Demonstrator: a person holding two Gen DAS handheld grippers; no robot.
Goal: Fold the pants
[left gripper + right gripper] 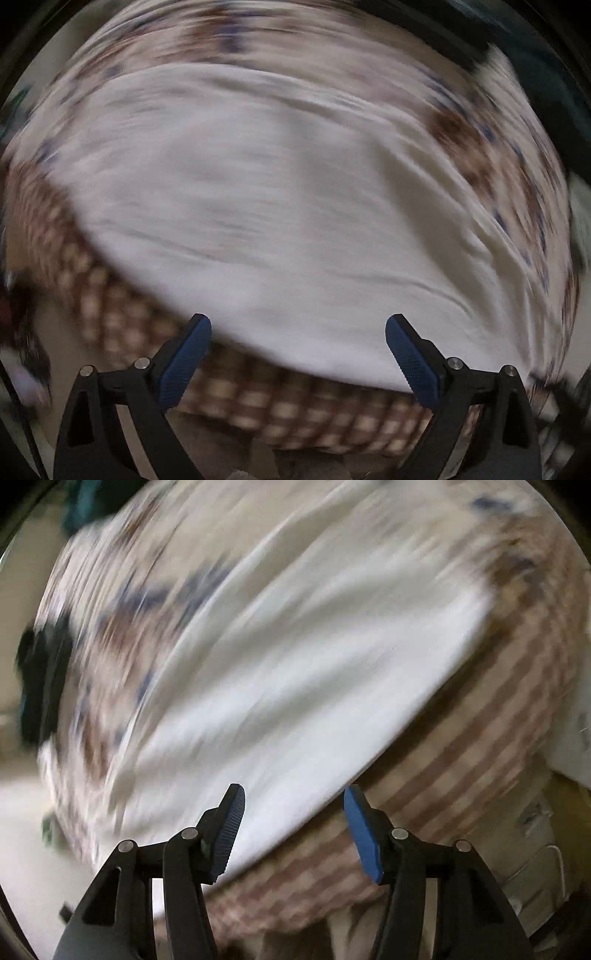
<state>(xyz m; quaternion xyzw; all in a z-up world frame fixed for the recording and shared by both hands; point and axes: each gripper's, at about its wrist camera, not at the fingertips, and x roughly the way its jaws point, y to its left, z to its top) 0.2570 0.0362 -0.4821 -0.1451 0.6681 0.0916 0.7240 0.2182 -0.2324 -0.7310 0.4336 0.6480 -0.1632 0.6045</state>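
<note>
White pants (258, 206) lie spread flat on a patterned cloth, filling most of the blurred left wrist view. My left gripper (298, 328) hangs above their near edge, jaws wide apart with nothing between the blue pads (184, 363). In the right wrist view the same white pants (295, 672) run diagonally, their edge passing under my right gripper (293, 801). Its jaws stand open above the cloth and its blue pads (362, 834) press on nothing. Both pictures are smeared by motion.
The pants rest on a bedspread with a brown checked border (258, 402) and a blue and brown flowered part (480, 155). The checked border (461, 746) also shows at the right. A dark object (37, 686) sits at the left edge, pale floor (22, 812) below it.
</note>
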